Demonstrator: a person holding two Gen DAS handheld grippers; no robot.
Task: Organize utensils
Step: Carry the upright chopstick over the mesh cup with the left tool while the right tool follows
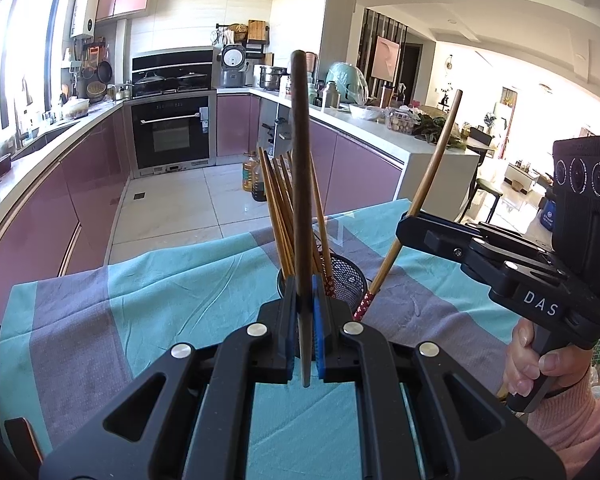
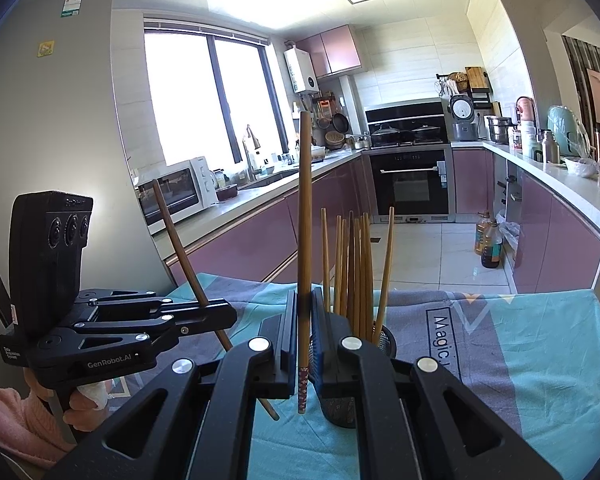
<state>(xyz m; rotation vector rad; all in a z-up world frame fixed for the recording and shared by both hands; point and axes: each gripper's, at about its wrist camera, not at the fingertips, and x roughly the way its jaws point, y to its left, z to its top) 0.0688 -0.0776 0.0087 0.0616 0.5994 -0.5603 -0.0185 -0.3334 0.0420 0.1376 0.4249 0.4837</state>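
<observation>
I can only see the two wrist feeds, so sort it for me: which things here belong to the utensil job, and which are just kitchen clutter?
Part of the job:
- dark chopstick clamped in the left gripper
- patterned-end chopstick clamped in the right gripper
- mesh holder with the bundle of chopsticks

Just lying about:
- oil bottles on the floor
- rice cooker
- microwave

The left hand-held gripper (image 1: 305, 308) is clamping a dark chopstick (image 1: 300, 160) upright, just before a black mesh holder (image 1: 350, 276) carrying more chopsticks (image 1: 278, 200). The right hand-held gripper (image 1: 406, 226) is gripping a tilted, pattern-tipped chopstick (image 1: 428, 184). A teal-and-grey cloth (image 1: 140, 300) is covering the tabletop.
</observation>
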